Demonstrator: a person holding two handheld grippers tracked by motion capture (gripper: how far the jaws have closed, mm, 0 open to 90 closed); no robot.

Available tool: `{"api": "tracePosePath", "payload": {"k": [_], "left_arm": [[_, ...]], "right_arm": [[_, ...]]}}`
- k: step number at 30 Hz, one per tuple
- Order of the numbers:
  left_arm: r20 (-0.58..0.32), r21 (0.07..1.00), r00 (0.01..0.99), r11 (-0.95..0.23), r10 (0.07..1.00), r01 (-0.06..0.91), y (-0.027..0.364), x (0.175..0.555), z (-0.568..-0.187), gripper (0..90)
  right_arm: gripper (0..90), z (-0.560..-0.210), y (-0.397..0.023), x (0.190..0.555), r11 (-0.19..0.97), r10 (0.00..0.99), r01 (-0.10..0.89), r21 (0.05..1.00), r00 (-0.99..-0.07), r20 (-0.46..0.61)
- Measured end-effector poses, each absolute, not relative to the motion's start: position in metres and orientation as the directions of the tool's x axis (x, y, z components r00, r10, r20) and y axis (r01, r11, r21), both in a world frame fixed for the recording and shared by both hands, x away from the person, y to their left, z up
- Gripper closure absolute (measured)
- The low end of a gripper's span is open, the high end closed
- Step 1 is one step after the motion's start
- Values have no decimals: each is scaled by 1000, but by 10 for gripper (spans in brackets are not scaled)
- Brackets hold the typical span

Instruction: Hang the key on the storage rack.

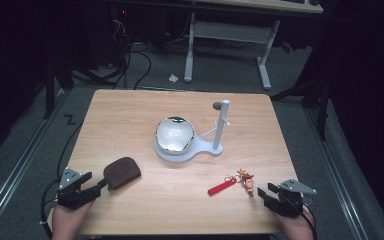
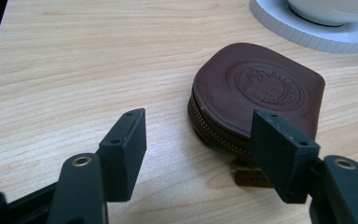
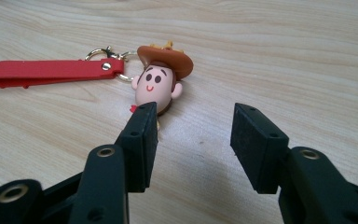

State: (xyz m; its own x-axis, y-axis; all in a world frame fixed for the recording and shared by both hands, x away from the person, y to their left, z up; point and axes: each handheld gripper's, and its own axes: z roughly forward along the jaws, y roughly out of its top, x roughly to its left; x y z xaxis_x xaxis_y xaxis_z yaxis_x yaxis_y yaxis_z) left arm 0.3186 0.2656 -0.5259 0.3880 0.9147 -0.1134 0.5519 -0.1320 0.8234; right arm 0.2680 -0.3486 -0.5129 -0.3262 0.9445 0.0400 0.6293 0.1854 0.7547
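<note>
Brown zip pouch (image 2: 256, 93) lies flat by open, empty left gripper (image 2: 200, 154); cowboy keychain (image 3: 161, 79) w/ red strap (image 3: 51, 72) lies lengthwise, strap pointing left of open, empty right gripper (image 3: 193, 140).

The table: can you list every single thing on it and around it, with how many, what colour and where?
Table: one, light wood, middle of the high view.
Coin pouch: one, brown leather with a zip, near left part of the table, just ahead of the left gripper.
Bowl: one, shiny silver, table centre, on the stand's base.
Stand: one, white, upright post with a round base, right of the bowl.
Keychain: one, cowboy figure with a brown hat, near right, ahead of the right gripper.
Strap: one, red, clipped to the keychain, lying to its left.
Desk frame: one, white, on the floor beyond the table.
Left gripper: one, black, open, near left edge.
Right gripper: one, black, open, near right edge.
</note>
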Motion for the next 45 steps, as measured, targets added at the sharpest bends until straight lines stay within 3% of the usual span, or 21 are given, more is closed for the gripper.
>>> {"api": "tracePosePath", "payload": {"k": [15,35,45], "left_arm": [[-110,815,406,-152,907,560,270,314,-529,346],[-124,810,416,-150,901,567,273,314,-530,342],[-131,815,408,-137,904,564,277,313,-528,343]], "right_arm": [[569,-512,-343,267,192,948,625,757,-318,22],[473,-509,-334,277,282,931,706,649,-365,-8],[441,-502,-332,286,302,922,774,557,-386,35]]}}
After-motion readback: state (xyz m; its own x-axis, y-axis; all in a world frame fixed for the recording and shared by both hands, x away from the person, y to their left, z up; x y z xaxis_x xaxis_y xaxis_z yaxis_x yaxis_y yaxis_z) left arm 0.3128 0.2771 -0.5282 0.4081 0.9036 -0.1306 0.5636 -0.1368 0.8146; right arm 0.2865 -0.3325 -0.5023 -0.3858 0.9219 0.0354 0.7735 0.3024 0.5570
